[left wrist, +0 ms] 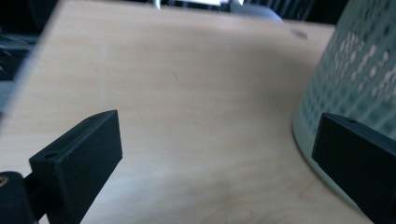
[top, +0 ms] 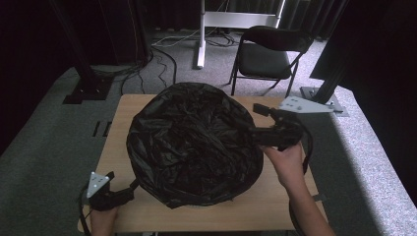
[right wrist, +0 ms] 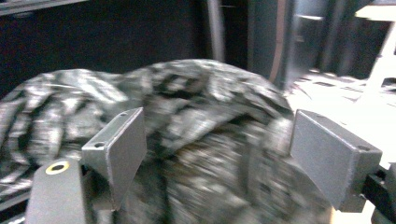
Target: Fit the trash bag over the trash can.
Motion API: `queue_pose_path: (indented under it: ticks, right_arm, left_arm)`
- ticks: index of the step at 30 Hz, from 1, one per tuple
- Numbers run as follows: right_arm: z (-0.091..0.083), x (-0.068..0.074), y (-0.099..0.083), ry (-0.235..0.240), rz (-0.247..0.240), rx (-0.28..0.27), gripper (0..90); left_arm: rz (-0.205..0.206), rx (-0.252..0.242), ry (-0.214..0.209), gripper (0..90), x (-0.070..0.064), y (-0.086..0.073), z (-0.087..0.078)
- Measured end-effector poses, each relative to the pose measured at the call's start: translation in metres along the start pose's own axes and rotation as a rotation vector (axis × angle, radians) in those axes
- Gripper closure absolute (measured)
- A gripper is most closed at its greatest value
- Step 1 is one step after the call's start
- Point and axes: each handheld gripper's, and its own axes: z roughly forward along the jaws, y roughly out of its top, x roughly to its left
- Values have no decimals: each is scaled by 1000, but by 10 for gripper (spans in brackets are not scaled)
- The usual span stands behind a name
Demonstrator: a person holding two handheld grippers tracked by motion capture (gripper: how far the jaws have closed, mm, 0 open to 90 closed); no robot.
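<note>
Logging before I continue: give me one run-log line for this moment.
left gripper: open, low beside perforated bin | right gripper: open, at black bag | bag: draped over bin | table: bin on it

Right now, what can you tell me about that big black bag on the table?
The bag is black, thin, crinkled, shiny plastic, like a bin liner. It is draped over a round, pale perforated bin, covering its top and hanging down its sides, so it forms a rumpled dome in the middle of the wooden table. The right gripper reaches its edge with open fingers; the left gripper, also open, sits by its lower left rim.
</note>
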Motion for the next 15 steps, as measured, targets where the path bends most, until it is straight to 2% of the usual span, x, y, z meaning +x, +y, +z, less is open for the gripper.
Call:
queue_pose_path:
  ticks: [5,6,7,10,13,15]
  right_arm:
    - [-17,-30,-16,-73,67,18,186]
    - [-18,-33,-18,-82,73,23,187]
    - [-19,-39,-22,-90,87,30,189]
    - [-16,-50,-26,-101,120,46,199]
    - [-6,-61,-29,-97,153,69,206]
    - [2,-66,-32,-85,172,88,207]
  left_arm:
    - [4,-91,46,17,4,47,-45]
    - [14,-84,104,17,4,62,-58]
    - [9,-92,109,18,3,71,-65]
    - [-16,-142,24,17,-5,103,-95]
    - [-12,-188,-56,17,-19,121,-110]
    - [-17,-197,-136,17,-31,130,-112]
